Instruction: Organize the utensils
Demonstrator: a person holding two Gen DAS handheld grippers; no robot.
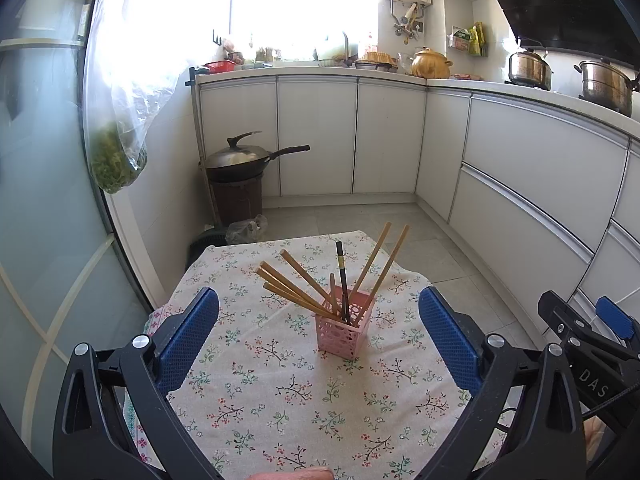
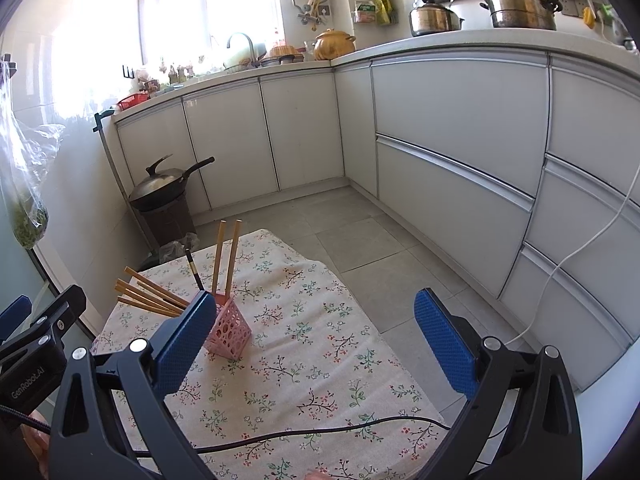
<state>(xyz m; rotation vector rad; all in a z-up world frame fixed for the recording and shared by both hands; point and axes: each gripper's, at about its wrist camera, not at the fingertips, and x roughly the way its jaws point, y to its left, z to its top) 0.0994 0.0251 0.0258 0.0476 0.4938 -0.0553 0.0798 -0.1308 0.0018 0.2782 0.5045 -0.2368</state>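
The pink holder [image 1: 346, 326], filled with upright, fanned chopsticks [image 1: 304, 284], is centred ahead of the left gripper [image 1: 318, 340]; both it and the right gripper [image 2: 316, 344] are held apart, empty.

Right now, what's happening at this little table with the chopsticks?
A person holds two grippers over the floral tablecloth. The left gripper and the right gripper are both open and hold nothing. The chopsticks all stand in the pink holder, most leaning left, two leaning right, with one dark chopstick among them. None lie loose on the cloth, so the sorting looks done or nearly so.
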